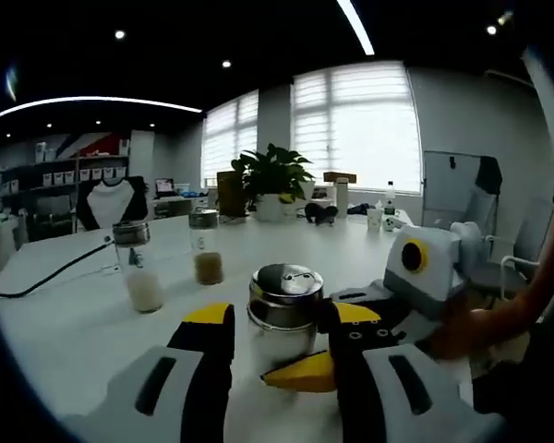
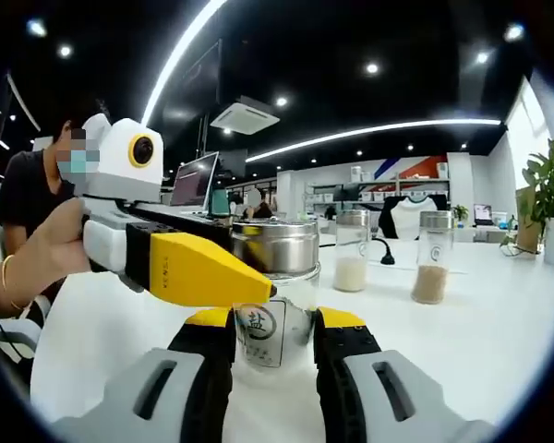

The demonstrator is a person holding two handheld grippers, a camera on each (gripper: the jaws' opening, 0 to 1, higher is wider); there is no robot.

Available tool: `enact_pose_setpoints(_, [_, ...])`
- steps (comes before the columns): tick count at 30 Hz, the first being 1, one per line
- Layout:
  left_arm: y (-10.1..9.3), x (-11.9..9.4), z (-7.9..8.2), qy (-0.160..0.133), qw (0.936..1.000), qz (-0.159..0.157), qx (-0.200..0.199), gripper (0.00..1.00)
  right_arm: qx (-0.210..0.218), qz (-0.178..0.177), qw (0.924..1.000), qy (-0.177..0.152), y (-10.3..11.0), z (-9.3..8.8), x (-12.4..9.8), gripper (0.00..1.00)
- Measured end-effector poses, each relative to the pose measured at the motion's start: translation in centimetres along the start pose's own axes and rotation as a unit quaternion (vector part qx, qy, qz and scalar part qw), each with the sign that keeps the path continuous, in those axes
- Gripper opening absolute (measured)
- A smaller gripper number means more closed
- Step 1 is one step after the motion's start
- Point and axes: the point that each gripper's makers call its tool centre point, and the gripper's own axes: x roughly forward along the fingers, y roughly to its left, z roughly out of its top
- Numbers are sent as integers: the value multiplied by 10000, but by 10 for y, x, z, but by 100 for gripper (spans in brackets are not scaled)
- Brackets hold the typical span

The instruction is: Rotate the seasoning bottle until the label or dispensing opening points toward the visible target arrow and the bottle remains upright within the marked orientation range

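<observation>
The seasoning bottle [image 2: 275,334] is clear glass with a steel lid [image 1: 284,282] and a white label with a dark round mark, and it stands upright on the white table [image 1: 83,323]. My right gripper [image 2: 273,343] is shut on the glass body, with the label facing its camera. My left gripper [image 1: 282,318] flanks the bottle just under the lid, a thin gap of table showing at either jaw. Its yellow finger [image 2: 203,269] crosses in front of the bottle's neck. The right gripper's yellow fingertip [image 1: 305,374] reaches in low beside the bottle.
Two more glass jars stand farther back, one with white grains [image 1: 140,268] and one with brown grains [image 1: 206,247]. A black cable [image 1: 46,275] runs over the table's left. A potted plant [image 1: 275,180] and small items sit at the far edge. A person's hand [image 2: 46,254] holds the left gripper.
</observation>
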Motion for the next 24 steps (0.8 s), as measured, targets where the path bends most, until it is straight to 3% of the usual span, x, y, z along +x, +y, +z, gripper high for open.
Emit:
enact_pose_setpoints(4, [-3, -2, 17, -615, 9973, 322, -233, 40, -185, -95, 9998, -7, -1, 2, -1, 31])
enact_pose_setpoints(9, [-2, 0, 4, -368, 9969, 630, -295, 42, -163, -166, 9997, -24, -5, 3, -2, 31])
enact_pose_setpoints(13, [4, -2, 1, -537, 9918, 1107, -334, 43, -155, -206, 9997, -11, -7, 2, -3, 31])
enact_pose_setpoints(21, [-8, 8, -8, -420, 9909, 1156, -551, 44, -253, -220, 9994, 46, -6, 1, -3, 31])
enact_pose_setpoints(23, [-6, 6, -6, -449, 9883, 1373, -499, 44, -254, -218, 9994, 39, -6, 1, -3, 31])
enact_pose_setpoints(24, [-1, 3, -1, -609, 9830, 1681, -419, 45, -260, -213, 9994, 48, -6, 1, -3, 31])
